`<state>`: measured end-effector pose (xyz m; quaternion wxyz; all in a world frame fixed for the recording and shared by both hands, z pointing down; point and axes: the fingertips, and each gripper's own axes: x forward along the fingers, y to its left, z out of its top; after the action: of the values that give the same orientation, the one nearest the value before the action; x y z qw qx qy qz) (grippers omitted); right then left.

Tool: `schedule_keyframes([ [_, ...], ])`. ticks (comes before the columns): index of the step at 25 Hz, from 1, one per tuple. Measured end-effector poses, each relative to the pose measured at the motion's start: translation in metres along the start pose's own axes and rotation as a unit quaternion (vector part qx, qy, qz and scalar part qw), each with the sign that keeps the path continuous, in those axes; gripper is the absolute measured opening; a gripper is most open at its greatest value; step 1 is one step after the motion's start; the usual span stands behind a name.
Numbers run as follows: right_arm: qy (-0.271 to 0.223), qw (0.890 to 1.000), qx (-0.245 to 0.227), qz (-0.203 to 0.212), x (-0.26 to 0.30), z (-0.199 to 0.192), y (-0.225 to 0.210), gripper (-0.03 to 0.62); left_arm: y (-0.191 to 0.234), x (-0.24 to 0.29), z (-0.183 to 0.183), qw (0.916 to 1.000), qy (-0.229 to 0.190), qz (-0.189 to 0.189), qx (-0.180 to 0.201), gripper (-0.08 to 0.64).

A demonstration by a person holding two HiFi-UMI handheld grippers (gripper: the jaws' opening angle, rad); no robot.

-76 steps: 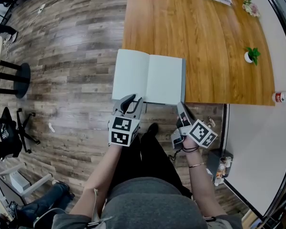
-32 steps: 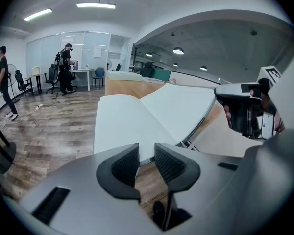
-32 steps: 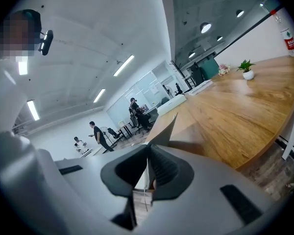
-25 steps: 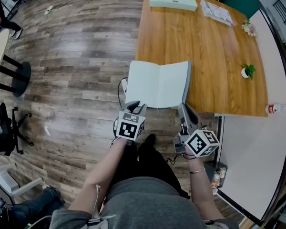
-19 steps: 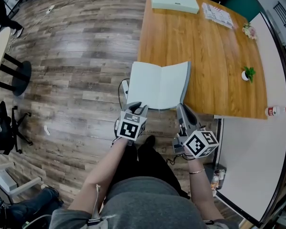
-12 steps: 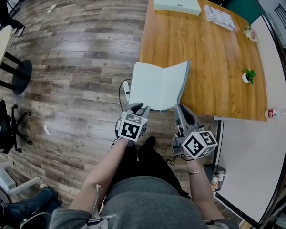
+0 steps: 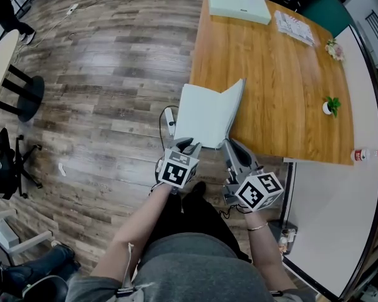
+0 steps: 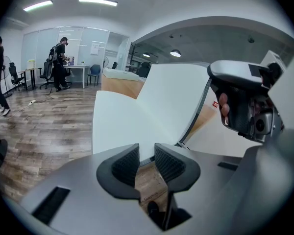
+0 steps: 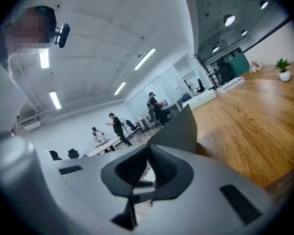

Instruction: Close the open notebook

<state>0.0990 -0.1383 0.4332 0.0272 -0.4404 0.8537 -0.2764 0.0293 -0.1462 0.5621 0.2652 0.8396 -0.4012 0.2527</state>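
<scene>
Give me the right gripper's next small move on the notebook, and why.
Probably swing the raised right cover over toward the left page until it folds shut. The right gripper looks shut on that cover's near corner, the cover stands tilted up off the table rather than flat, and the left gripper sits at the left page's near edge, jaws slightly apart.

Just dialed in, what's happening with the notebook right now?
A person is working a gripper in each hand on the open notebook at the corner of the wooden table. Its right half is tilted up, partway closed, with the right gripper, jaws together, at its near edge. The left gripper, jaws slightly apart, sits at the left page's near edge.
</scene>
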Motion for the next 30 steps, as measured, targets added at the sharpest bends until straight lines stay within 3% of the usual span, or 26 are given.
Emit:
schedule_keyframes([
  [15,0.026,0.999,-0.008,0.030,0.023,-0.015,0.023,0.031,0.002,-0.005,-0.001,0.9996,-0.002,-0.026,-0.013,0.106],
  [30,0.056,0.997,-0.013,0.054,0.042,-0.031,0.036,0.031,0.035,-0.027,-0.007,0.9980,-0.017,0.011,-0.061,0.106],
])
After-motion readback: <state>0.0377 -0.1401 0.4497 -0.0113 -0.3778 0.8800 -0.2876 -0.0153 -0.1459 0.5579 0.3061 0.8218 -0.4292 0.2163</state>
